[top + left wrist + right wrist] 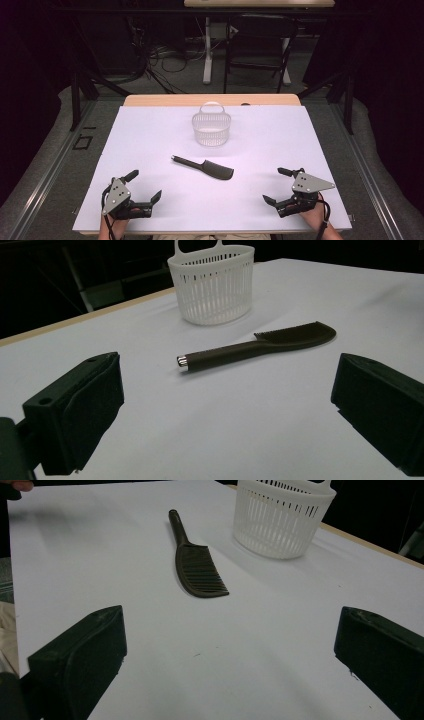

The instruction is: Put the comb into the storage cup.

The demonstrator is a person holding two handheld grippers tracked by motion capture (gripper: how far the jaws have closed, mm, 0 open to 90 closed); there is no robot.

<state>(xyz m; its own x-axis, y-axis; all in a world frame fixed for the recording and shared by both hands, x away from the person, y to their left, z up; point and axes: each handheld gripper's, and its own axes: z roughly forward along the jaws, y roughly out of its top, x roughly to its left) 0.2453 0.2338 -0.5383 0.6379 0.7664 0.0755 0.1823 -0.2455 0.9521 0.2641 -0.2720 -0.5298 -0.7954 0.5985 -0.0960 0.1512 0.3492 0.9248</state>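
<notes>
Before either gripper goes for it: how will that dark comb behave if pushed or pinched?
The comb lies flat on the white table, so it will probably slide, not roll. It looks like one rigid moulded piece, likely stiff and light. The rounded handle looks easier to pinch than the thin toothed blade, whose fine teeth might flex.

No readable text, label or number anywhere

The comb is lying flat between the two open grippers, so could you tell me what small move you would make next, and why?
Probably bring the left gripper forward toward the comb handle. Its jaws stand wide open and empty, the handle end points toward that side, and bare table lies between. The white basket beyond looks a likely destination.
</notes>
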